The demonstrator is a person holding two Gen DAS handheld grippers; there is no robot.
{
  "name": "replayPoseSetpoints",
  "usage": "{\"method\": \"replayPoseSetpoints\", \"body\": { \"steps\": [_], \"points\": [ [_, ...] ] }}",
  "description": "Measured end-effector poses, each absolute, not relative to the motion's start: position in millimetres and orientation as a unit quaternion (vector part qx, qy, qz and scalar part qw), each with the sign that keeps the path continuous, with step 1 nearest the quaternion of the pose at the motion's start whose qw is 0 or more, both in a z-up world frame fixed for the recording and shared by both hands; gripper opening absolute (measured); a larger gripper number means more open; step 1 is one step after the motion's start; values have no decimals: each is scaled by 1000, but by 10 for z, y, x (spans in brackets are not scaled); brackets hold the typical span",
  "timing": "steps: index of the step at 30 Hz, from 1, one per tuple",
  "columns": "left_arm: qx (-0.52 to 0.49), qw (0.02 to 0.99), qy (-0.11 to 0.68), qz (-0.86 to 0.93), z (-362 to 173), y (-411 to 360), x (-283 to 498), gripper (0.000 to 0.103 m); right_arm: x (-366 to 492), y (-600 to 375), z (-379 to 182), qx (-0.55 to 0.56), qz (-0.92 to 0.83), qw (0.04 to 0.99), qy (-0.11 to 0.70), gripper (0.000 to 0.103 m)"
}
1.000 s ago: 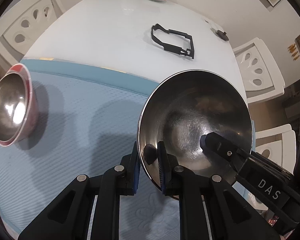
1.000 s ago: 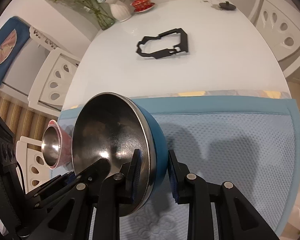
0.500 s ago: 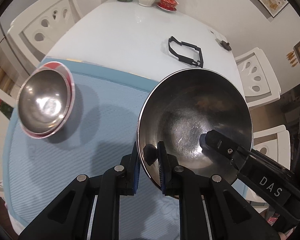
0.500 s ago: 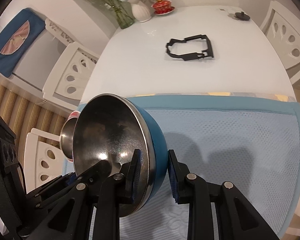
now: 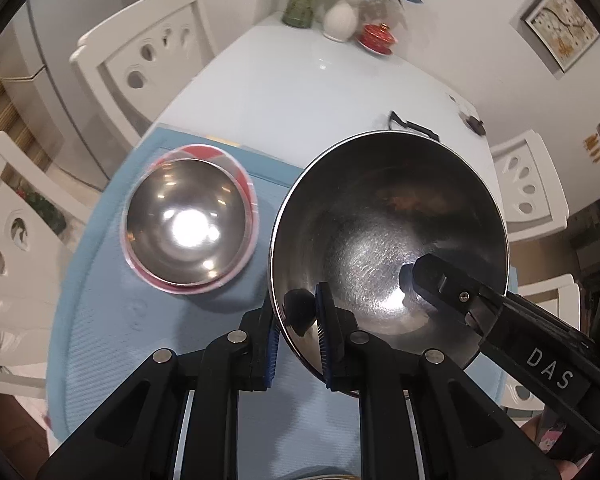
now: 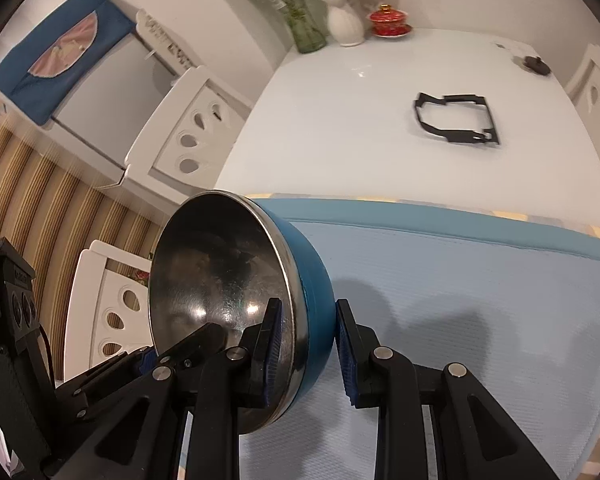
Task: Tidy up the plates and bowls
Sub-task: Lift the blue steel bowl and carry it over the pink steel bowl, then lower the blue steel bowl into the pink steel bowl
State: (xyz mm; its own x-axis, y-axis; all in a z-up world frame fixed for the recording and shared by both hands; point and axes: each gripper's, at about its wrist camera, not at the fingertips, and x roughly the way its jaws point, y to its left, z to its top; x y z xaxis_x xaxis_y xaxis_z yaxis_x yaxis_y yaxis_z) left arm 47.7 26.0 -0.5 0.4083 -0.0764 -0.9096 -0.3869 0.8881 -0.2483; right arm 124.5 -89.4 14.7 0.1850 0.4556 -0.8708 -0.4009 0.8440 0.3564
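Above light-blue placemat [image 5: 112, 360], on white dining table [image 5: 292, 100]: blue-sided steel bowl [image 5: 388, 240], large, tilted, lifted clear of mat, mirror interior facing left wrist camera. Left gripper [image 5: 298, 344] clamped on near rim, one pad inside, one pad outside against wall. Right gripper [image 6: 306, 344] clamped on opposite rim, inner finger [image 5: 440, 284] lying across steel interior in left view, outer pad pressed to blue wall in right view. Bowl thus carried between both grippers, rim to rim.

Beside it, to the left in left view: red-sided steel bowl [image 5: 188, 224], smaller, upright on mat, close to large bowl, slightly blurred; whether touching cannot be told.

Farther along bare tabletop: black angular frame [image 6: 456, 122], lying flat, well apart from mat; small dark knob-shaped object [image 6: 534, 65] near far edge. At far end: red lidded cup on saucer [image 6: 391, 22], white vase [image 6: 345, 26], green glass vase with stems [image 6: 306, 20], grouped near wall.

Around table: white cut-out chairs [image 5: 140, 60]. Left of table in right view: white cabinet draped with blue cloth [image 6: 60, 48]. On wall: framed picture [image 5: 560, 26]
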Motion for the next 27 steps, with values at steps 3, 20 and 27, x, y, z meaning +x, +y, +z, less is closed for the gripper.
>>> {"method": "replayPoseSetpoints", "body": {
  "steps": [3,20,27],
  "points": [
    [-218,810,535,100,-21,432,447,14,1213,-706,121,20,282,766,577,26],
    [-239,797,541,122,-287,1201,402,14,1215,131,-187,4,296,749,593,26],
    [-249,791,545,126,-383,1407,454,14,1269,326,-286,-2,298,743,599,26]
  ]
}}
